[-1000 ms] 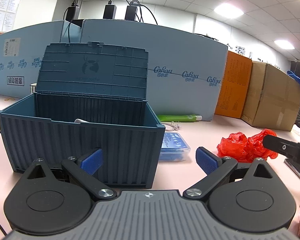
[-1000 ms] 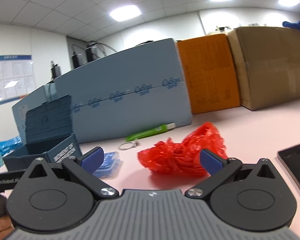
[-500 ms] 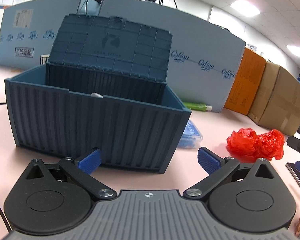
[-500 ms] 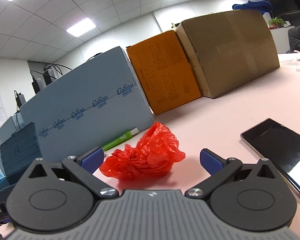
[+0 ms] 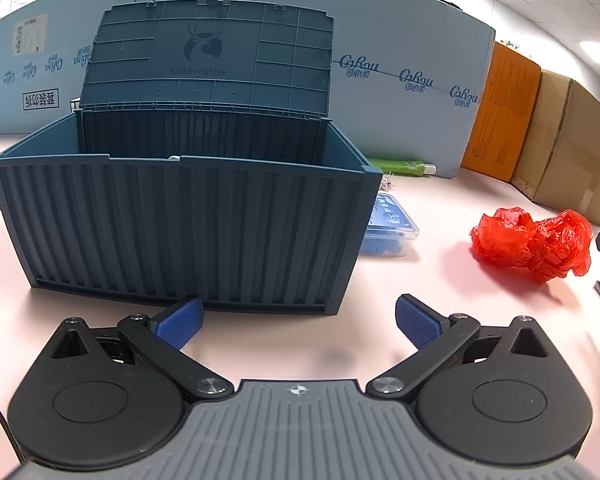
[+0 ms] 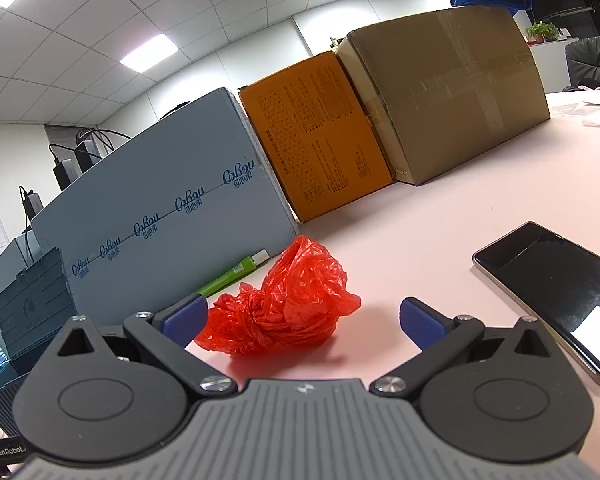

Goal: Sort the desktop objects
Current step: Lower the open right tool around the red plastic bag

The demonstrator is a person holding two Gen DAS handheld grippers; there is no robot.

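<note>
My right gripper (image 6: pixel 302 322) is spread wide, empty, with the red plastic bag (image 6: pixel 280 310) lying between its fingers. My left gripper (image 5: pixel 298 320) is released too, just before the blue storage box (image 5: pixel 180 224).

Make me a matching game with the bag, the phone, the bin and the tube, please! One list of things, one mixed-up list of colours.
Things:
1. bag
2. phone
3. bin
4. tube

Colours:
A. dark blue
B. green
C. red
D. black

Pairs: 1-C, 2-D, 3-A, 4-B
</note>
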